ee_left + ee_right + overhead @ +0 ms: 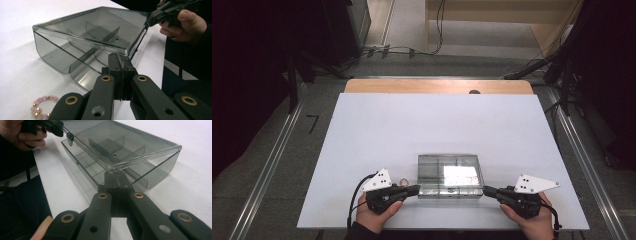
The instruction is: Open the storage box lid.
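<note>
Both tools, left tool (414, 189) and right tool (487, 190), are clamped on the front corners of the box lid (100, 27), partly raised. Bracelet (41, 109) lies on the table (377, 130), not yet boxed.

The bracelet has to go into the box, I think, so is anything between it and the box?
Nothing visible: the bracelet lies on bare table just left of the box, whose lid both shut grippers, left and right, hold partly raised.

Table (362, 125): white top, wooden edge at far side.
Floor (257, 175): grey, metal rails.
Cables (412, 50): beyond table.
Sides: dark.
</note>
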`<state>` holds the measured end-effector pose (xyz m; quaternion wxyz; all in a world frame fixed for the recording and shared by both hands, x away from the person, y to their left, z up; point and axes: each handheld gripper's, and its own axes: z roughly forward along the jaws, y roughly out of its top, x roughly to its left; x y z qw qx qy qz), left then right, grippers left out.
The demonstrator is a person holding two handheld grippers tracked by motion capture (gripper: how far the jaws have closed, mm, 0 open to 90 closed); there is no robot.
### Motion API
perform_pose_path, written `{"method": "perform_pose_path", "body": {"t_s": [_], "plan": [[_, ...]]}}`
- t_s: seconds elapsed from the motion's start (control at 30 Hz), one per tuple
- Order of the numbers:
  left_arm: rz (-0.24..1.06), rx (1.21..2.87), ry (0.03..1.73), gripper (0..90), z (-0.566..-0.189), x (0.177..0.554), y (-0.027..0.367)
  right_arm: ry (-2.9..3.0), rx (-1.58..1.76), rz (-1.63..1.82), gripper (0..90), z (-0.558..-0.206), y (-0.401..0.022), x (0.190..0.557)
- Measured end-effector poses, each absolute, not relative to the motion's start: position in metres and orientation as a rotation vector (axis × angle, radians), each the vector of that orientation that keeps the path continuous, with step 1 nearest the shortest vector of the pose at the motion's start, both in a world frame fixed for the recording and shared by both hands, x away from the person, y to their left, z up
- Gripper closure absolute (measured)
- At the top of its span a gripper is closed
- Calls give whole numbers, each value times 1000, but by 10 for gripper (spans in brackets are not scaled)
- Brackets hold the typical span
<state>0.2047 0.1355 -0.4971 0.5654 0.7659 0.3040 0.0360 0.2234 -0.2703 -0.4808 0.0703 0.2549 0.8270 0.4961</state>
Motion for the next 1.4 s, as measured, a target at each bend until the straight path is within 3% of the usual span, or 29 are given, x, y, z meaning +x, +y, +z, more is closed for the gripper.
{"method": "perform_pose_path", "body": {"t_s": [0.33, 1.4], "plan": [[160, 1793, 716, 895, -489, 209, 129, 2434, 798, 1551, 886, -475, -269, 230], [220, 1749, 713, 891, -467, 240, 127, 2331, 796, 1604, 886, -446, -264, 259]]}}
